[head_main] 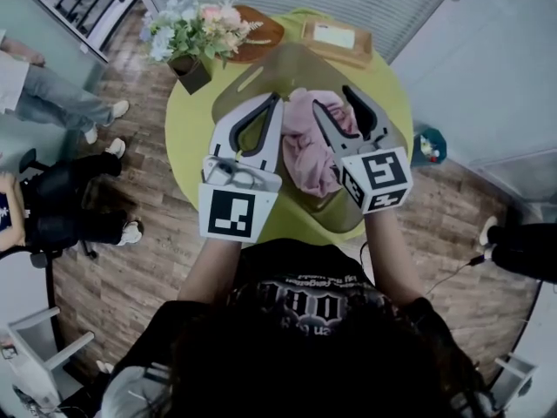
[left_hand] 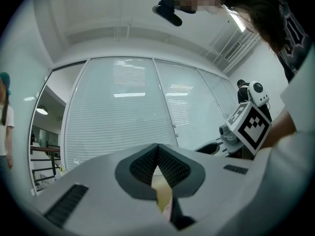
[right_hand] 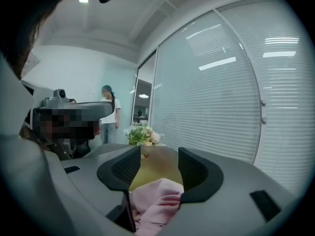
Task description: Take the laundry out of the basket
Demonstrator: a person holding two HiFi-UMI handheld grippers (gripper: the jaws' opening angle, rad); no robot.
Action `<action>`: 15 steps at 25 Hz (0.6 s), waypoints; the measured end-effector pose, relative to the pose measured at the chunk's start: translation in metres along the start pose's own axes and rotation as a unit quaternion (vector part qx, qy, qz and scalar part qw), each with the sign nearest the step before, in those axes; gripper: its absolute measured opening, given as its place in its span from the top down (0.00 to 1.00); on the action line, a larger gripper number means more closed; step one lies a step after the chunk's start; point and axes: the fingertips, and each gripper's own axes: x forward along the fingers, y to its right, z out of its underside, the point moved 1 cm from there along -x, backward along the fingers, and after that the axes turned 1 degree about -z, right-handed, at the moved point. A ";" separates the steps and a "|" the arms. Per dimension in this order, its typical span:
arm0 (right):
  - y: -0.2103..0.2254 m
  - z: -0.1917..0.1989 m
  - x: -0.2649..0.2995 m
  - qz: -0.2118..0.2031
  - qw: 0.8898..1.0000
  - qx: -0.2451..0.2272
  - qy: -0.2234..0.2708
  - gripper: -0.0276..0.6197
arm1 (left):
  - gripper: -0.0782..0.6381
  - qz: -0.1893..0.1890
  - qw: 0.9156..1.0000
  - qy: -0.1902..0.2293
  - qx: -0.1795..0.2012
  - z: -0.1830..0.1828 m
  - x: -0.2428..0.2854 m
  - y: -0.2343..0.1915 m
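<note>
On the round yellow-green table (head_main: 187, 133) stands a translucent brownish basket (head_main: 252, 77) with a crumpled pink garment (head_main: 305, 146) in it. My left gripper (head_main: 276, 103) hovers over the basket's left side, its jaws shut tip to tip with nothing between them (left_hand: 158, 147). Over the right side of the pink garment my right gripper (head_main: 334, 101) stands open. In the right gripper view the pink garment (right_hand: 157, 203) bulges up between the jaws near their base (right_hand: 160, 154), and the pads do not press on it. The right gripper's marker cube (left_hand: 253, 124) shows in the left gripper view.
A pot of flowers (head_main: 196, 37), a wooden board (head_main: 265, 29) and a flat box (head_main: 338, 40) sit at the table's far side. People (head_main: 52, 103) stand and sit (head_main: 74, 203) at the left. A teal object (head_main: 429, 144) lies on the floor at right.
</note>
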 end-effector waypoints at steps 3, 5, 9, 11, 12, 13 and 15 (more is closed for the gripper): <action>-0.001 0.009 0.009 -0.020 0.999 -0.008 -0.028 0.54 | 0.89 -0.006 1.000 0.000 -0.001 0.000 0.004 -0.003; 0.000 0.015 0.014 -0.026 0.999 -0.013 -0.045 0.51 | 0.89 -0.010 1.000 0.001 -0.003 -0.001 0.005 -0.006; 0.003 0.037 0.026 -0.034 0.995 -0.023 -0.090 0.47 | 0.89 -0.014 1.000 0.000 -0.004 0.000 0.008 -0.009; 0.001 0.049 0.032 -0.044 0.992 -0.037 -0.114 0.45 | 0.89 -0.014 1.000 0.000 -0.001 0.001 0.010 -0.010; 0.001 0.054 0.035 -0.048 0.990 -0.046 -0.123 0.44 | 0.89 -0.014 1.000 0.000 -0.001 0.001 0.011 -0.011; 0.001 0.058 0.037 -0.051 0.988 -0.054 -0.132 0.43 | 0.89 -0.014 1.000 0.000 -0.001 0.001 0.012 -0.012; 0.002 0.067 0.043 -0.054 0.985 -0.065 -0.152 0.41 | 0.89 -0.014 1.000 0.001 -0.003 0.001 0.014 -0.013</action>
